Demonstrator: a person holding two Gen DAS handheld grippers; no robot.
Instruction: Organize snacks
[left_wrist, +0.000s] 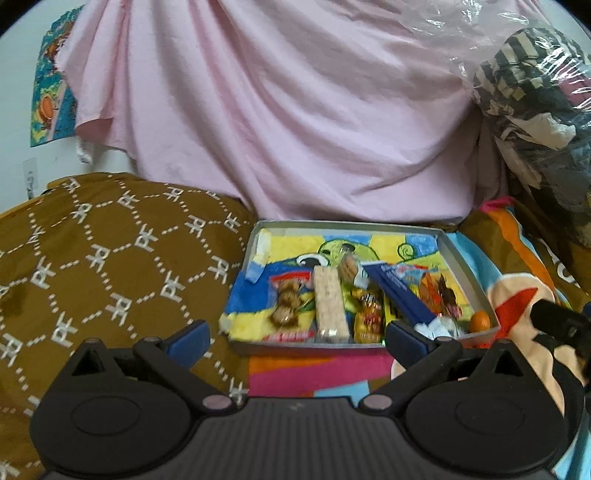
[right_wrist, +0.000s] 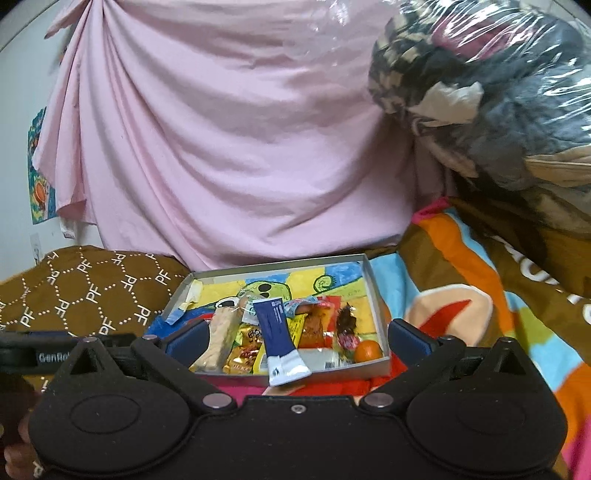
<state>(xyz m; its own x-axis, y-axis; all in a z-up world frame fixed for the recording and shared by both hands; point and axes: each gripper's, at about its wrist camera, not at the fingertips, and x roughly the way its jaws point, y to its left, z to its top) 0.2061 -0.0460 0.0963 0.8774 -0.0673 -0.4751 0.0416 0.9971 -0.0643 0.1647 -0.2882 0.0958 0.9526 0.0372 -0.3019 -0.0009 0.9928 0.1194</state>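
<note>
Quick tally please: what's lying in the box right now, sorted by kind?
Pale rice bar: 1
Blue tube: 1
Orange fruit: 1
Yellow candy pack: 1
Other wrapped snacks, hard to separate: at least 3
Total: at least 7, all inside the box.

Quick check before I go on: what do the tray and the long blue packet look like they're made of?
Tray: looks like thin grey cardboard, matte, with flat folded walls and sharp corners; painted metal is possible.
Long blue packet: seems glossy plastic film or laminate, with a crimped white end that sticks out over the tray's near wall.
</note>
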